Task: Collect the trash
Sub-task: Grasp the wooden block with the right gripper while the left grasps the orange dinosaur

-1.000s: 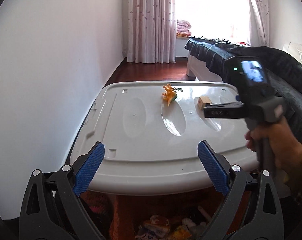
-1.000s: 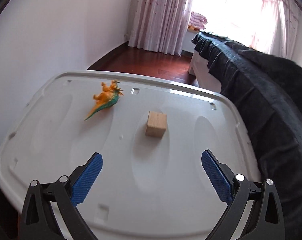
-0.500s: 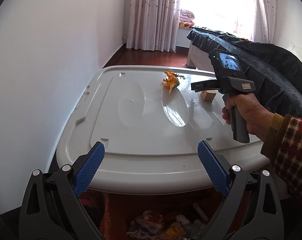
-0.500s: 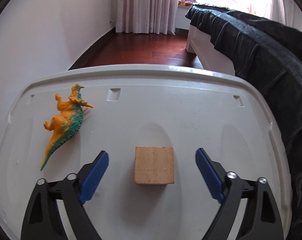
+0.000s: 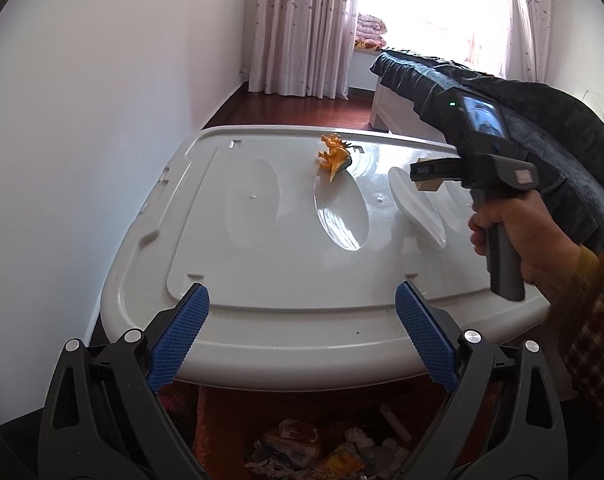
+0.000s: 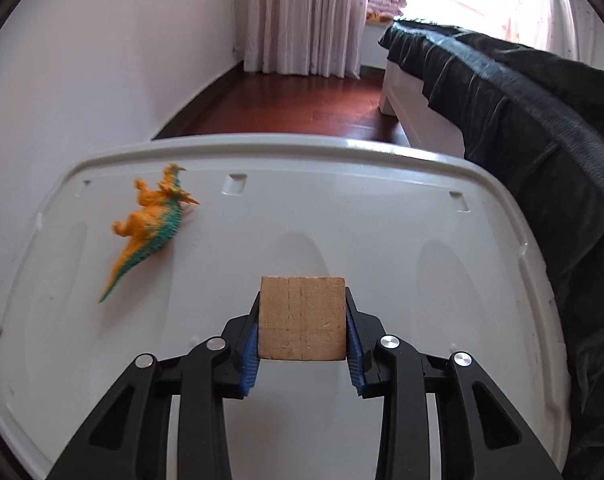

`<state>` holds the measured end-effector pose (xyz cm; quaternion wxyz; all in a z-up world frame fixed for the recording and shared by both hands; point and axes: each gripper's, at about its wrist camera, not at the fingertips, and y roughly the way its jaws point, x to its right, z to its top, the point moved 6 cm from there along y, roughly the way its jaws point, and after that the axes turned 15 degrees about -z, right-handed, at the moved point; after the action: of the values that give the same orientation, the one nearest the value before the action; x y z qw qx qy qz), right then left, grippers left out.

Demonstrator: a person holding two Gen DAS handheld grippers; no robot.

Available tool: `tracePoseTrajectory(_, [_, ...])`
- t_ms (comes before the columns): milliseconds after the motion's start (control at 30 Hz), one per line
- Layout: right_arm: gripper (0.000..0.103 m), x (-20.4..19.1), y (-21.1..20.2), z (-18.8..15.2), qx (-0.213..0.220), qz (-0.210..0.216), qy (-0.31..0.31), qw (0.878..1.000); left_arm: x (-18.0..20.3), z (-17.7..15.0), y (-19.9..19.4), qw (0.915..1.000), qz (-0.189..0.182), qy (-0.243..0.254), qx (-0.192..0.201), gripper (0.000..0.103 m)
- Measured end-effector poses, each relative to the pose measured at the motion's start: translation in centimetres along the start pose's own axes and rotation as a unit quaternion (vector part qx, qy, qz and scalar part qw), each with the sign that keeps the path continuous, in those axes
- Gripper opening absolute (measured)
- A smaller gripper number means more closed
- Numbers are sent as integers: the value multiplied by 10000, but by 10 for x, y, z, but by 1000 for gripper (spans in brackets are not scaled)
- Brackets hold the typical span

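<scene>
A wooden cube (image 6: pixel 303 317) sits on the white plastic lid (image 6: pixel 381 208), and my right gripper (image 6: pixel 303 322) is shut on it, blue pads against both sides. In the left wrist view the cube (image 5: pixel 429 186) peeks out behind the right gripper's body. An orange and green toy dinosaur (image 6: pixel 152 224) lies on its side at the lid's far left; it also shows in the left wrist view (image 5: pixel 334 155). My left gripper (image 5: pixel 302 338) is open and empty over the lid's near edge (image 5: pixel 302 364).
A bed with a dark cover (image 6: pixel 541 112) runs along the right of the lid. A white wall (image 5: pixel 102 120) is on the left. Wrappers and scraps (image 5: pixel 325 448) lie in a container below the lid's near edge. Curtains (image 5: pixel 302 28) hang at the far end.
My right gripper moved forward around the wooden cube and closed on it. My left gripper stayed open near the lid's front edge, shifting only slightly.
</scene>
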<state>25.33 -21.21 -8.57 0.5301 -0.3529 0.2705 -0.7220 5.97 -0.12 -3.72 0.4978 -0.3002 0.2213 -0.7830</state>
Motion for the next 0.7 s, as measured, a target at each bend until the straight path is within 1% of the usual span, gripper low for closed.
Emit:
tracePoseTrajectory(100, [35, 10, -24, -4, 228, 84, 13, 9997, 5, 15, 4, 10000, -15, 36, 80, 92])
tracePoseTrajectory(233, [35, 31, -57, -15, 454, 152, 128, 9988, 12, 49, 23, 9996, 78, 163, 225, 92])
tracePoseTrajectory(300, [35, 42, -66, -18, 530, 138, 183, 9983, 14, 73, 44, 9996, 36, 166, 217, 92])
tracePoseTrajectory(400, [35, 58, -77, -23, 620, 62, 253, 9977, 14, 102, 71, 9993, -113, 132, 325, 92])
tracePoseTrajectory(433, [35, 63, -79, -24, 642, 59, 275, 9975, 14, 114, 85, 9992, -138, 172, 341, 92])
tracePoseTrajectory(500, [35, 70, -84, -26, 704, 20, 266, 9972, 15, 128, 106, 9991, -142, 233, 333, 92])
tracePoseTrajectory(567, [35, 74, -86, -27, 789, -97, 192, 9966, 13, 137, 124, 9989, -102, 291, 341, 92])
tracePoseTrajectory(700, [35, 81, -85, -26, 811, -50, 287, 9963, 9, 148, 174, 9990, 45, 432, 75, 92])
